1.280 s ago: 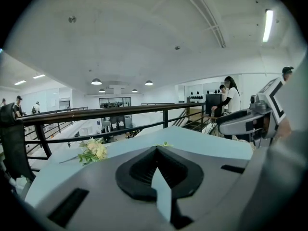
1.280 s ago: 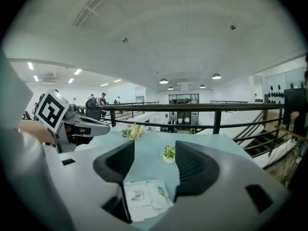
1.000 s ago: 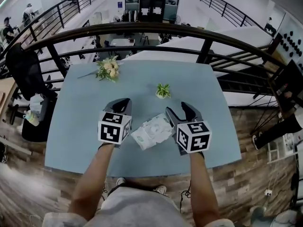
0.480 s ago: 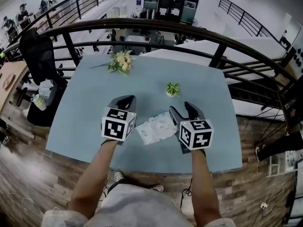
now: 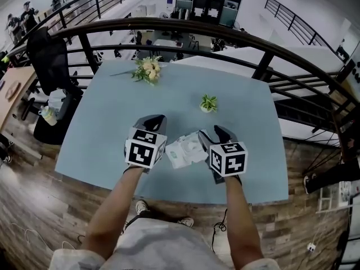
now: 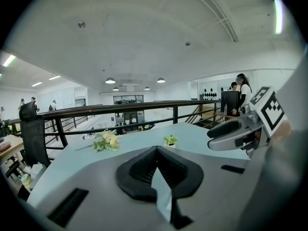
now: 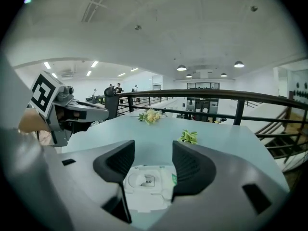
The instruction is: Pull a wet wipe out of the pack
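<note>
A white wet wipe pack (image 5: 185,149) lies flat on the pale blue table (image 5: 107,111), between the two grippers. My right gripper (image 5: 213,136) hangs over the pack's right end. In the right gripper view that gripper (image 7: 153,159) is open, and the pack (image 7: 146,186) with its oval lid shows in the gap between the fingers. My left gripper (image 5: 152,121) is just left of the pack, apart from it. The left gripper view shows this gripper (image 6: 156,153) shut, tips touching, nothing held.
A flower bouquet (image 5: 147,69) lies at the table's far left and a small potted plant (image 5: 208,103) stands beyond the pack. A dark railing (image 5: 185,27) curves behind the table. An office chair (image 5: 48,55) stands off the left side.
My right gripper has edged left over the pack's right end, so the two grippers stand closer together. The left gripper stays shut.
</note>
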Demonstrator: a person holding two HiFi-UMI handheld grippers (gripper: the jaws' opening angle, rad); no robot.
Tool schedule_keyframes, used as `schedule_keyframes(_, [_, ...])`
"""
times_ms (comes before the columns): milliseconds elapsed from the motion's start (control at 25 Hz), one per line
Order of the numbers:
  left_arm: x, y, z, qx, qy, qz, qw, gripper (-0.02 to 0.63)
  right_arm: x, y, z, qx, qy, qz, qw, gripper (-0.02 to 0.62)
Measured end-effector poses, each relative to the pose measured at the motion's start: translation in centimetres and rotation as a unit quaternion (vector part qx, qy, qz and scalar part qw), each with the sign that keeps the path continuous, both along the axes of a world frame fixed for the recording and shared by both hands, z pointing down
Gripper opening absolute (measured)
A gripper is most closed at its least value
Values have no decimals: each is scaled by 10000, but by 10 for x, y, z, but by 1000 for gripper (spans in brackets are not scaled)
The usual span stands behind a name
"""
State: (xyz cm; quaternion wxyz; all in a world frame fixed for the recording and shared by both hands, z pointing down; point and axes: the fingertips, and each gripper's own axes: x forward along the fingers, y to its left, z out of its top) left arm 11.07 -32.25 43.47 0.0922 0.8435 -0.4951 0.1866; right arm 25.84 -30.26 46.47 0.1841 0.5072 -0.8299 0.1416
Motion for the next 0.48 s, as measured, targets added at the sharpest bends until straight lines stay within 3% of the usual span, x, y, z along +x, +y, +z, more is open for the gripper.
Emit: schedule_keyframes(480, [-11, 8, 15, -130, -118, -51, 9998, -6, -19, 7, 44, -457, 27, -237, 9987, 247])
